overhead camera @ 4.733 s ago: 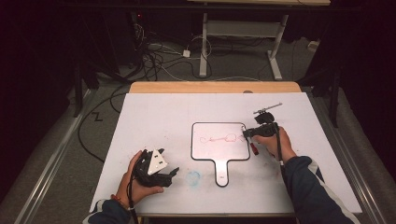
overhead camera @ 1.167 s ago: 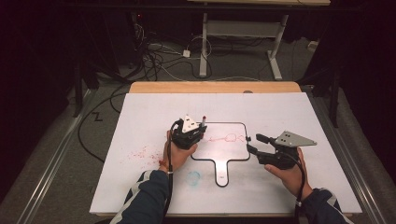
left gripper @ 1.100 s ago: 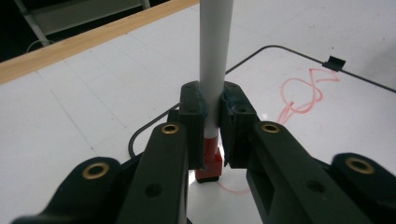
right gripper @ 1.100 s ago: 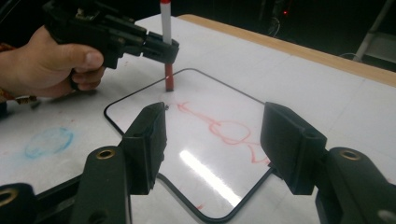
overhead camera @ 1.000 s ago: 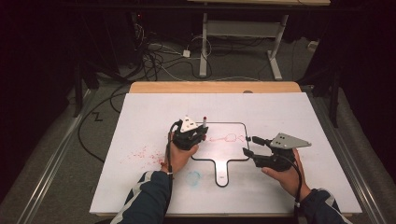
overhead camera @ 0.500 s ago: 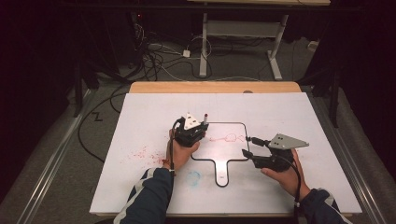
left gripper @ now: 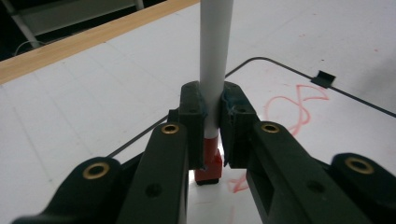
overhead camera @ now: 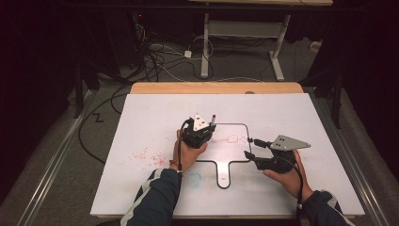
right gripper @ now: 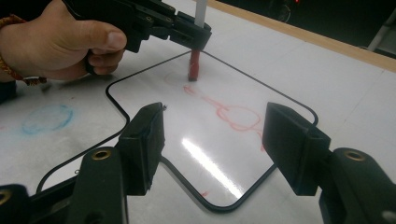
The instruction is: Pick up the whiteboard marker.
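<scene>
Two claws, one board: both are over the white surface (overhead camera: 141, 122), and the drawing looks well under way.
Surface: a wide white sheet fronted by a wooden strip at the far edge, smudged with red flecks at the person's left and a faint blue ring (overhead camera: 194, 178) near the front.
Board: the small whiteboard (overhead camera: 230, 150) with a black rim and a handle-like tab pointing toward the person lies flat mid-surface, placed squarely between both hands so each can reach it.
Left claw: the left claw (left gripper: 212, 123) is clamped tight on the marker, its jaws squeezing the white barrel just above the red end, and the hand (overhead camera: 190, 153) rests low on the surface, likely to steady the stroke.
Right claw: the right claw (right gripper: 212, 140) hangs with jaws spread wide and nothing between them, low by the board's right edge; my read is it waits there to pin the board if it slides.
Marker: the marker (left gripper: 214, 70) stands close to upright, red tip down on the board's left part, held that way so the tip meets the board squarely.
Red scribble: a looping red line (right gripper: 233, 114) runs across the board from the tip toward the right corner.
</scene>
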Available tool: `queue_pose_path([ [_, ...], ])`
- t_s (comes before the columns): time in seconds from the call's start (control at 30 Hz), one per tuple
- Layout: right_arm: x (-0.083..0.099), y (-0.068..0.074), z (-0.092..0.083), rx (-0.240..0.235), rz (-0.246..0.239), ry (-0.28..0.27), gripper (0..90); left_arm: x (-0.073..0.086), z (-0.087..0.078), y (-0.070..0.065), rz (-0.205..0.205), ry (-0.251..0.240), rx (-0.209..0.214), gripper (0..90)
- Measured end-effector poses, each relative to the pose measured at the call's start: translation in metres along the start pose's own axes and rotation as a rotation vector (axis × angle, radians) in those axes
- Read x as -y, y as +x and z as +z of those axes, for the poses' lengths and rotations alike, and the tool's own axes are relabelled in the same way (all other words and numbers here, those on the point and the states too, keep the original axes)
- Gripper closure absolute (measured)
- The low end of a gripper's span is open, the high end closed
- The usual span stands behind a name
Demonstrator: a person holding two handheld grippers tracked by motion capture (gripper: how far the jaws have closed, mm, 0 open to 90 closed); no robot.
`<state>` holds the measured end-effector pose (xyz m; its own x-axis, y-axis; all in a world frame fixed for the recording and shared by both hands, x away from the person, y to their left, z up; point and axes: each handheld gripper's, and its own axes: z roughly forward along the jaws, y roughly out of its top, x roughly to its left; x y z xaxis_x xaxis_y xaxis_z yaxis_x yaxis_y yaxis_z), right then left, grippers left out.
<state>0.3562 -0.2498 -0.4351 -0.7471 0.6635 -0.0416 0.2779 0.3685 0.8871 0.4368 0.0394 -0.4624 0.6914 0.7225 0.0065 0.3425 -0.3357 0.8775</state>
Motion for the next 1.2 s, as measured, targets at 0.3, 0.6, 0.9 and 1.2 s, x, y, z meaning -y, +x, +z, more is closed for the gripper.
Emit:
queue_pose_path([
  [0.3,0.0,0.001,0.002,-0.007,-0.007,0.007,39.6,-0.004,0.005,-0.022,0.036,0.001,0.073,78.8],
  [0.6,0.002,-0.002,0.002,0.008,0.0,0.01,39.4,0.003,-0.009,-0.001,0.016,0.012,0.06,78.9],
  [0.9,0.005,-0.001,-0.005,0.033,-0.035,0.025,37.2,0.001,-0.007,-0.013,0.047,0.018,0.099,78.8],
  [1.2,0.008,-0.005,-0.019,0.053,-0.057,0.019,35.1,0.004,-0.012,0.001,0.03,0.019,0.066,78.8],
])
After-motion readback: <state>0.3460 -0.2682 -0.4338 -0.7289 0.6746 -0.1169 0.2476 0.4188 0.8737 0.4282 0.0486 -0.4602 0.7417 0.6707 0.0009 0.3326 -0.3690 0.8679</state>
